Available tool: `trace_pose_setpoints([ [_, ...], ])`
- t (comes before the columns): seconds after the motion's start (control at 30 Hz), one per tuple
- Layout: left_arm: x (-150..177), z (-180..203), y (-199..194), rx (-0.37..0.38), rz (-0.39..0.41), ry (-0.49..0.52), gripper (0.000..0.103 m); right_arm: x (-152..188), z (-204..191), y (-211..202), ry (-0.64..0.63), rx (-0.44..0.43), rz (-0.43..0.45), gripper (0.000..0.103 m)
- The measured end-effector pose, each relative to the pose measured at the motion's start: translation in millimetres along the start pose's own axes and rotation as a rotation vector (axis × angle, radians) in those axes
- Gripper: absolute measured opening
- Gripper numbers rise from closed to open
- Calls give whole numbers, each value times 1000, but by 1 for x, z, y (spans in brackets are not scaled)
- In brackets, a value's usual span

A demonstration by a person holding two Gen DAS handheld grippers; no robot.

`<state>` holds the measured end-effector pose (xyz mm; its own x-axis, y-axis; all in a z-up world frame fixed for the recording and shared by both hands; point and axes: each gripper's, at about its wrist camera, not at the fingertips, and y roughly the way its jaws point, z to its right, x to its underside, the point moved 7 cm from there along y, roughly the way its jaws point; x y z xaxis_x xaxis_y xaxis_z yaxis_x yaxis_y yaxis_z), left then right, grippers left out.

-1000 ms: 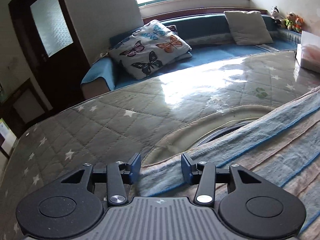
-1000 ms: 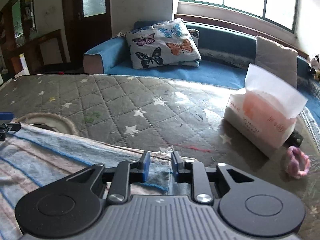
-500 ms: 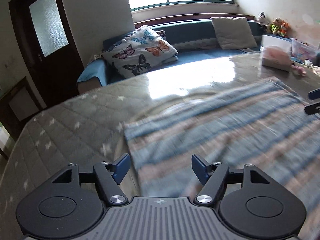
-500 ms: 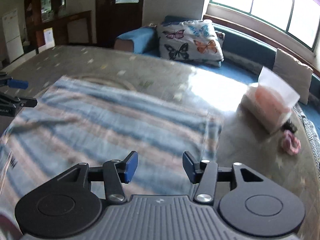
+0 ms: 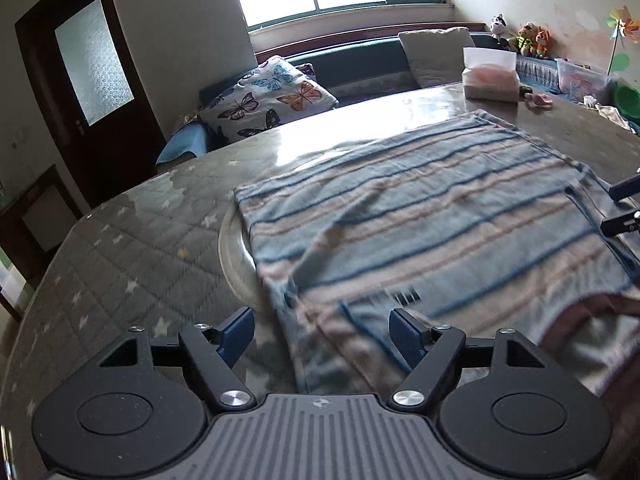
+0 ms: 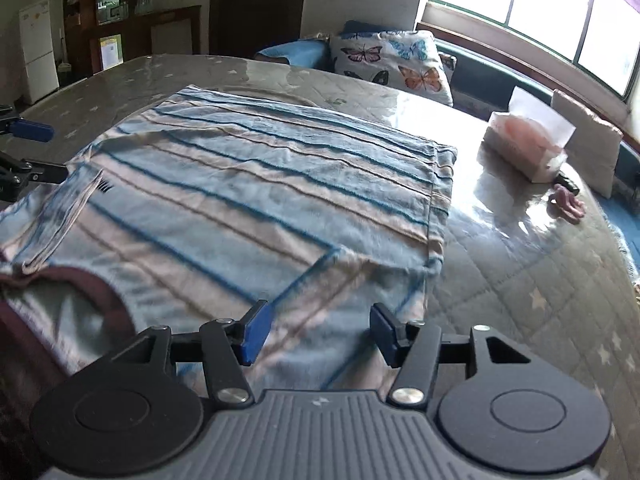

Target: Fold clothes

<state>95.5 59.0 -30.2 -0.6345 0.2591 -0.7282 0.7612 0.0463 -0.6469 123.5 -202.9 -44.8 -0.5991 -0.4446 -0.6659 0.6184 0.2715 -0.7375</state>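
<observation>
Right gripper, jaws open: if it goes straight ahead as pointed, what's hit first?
Most likely the striped shirt: the right gripper points across its near hem area. Beyond lies bare table cover. Height above the cloth is unclear.

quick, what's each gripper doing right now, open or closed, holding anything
Left gripper: open, holding nothing, over the near edge of the striped shirt.
Right gripper: open, holding nothing, over the same shirt.

Left hand-held gripper (image 5: 322, 330) spread wide, blue pads (image 5: 236, 330) well apart, gripping nothing, held low and tipped slightly downward. Right hand-held gripper (image 6: 318, 332) likewise agape and empty, level with the left, seen at the left view's right edge.
</observation>
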Motion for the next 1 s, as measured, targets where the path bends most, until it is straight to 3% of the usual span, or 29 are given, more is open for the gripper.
trace_pose_setpoints([
  [0.5,53,16,-60,32,44,194,77,44,-22,-45,-116,63,9,56],
  [0.87,73,36,-80,110,93,362,73,61,-23,-69,-127,8,-30,56],
  [1.0,72,44,-83,145,114,419,65,61,-26,-77,-183,-23,-30,56],
])
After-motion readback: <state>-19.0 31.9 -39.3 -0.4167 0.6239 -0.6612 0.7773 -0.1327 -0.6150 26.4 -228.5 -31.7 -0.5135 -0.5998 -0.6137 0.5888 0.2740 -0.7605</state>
